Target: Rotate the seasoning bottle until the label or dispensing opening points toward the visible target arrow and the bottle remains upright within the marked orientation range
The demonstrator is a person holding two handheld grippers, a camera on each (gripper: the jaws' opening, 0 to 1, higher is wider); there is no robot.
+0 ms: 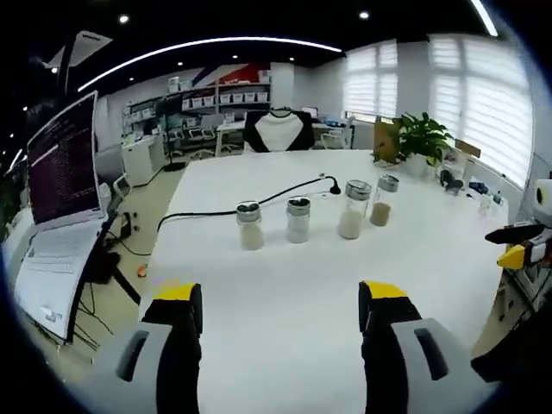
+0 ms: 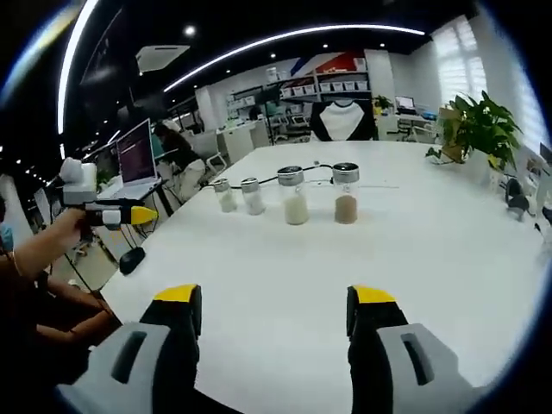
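- Left gripper view: four seasoning bottles (image 1: 297, 219) stand upright in a row mid-table (image 1: 285, 336), far from both tongs.
- Left tongs (image 1: 280, 304) and right tongs (image 2: 274, 307) gape wide, empty.
- Rotation apparently not begun; no arrow seen.

I see 4 seasoning bottles standing upright in a row on the white table (image 1: 285, 285), well apart from each other: clear glass, metal lids. From my left: short bottle (image 1: 250, 225), second short one (image 1: 297, 219), tall pale-filled bottle (image 1: 353, 209), tall brown-filled bottle (image 1: 383, 200).
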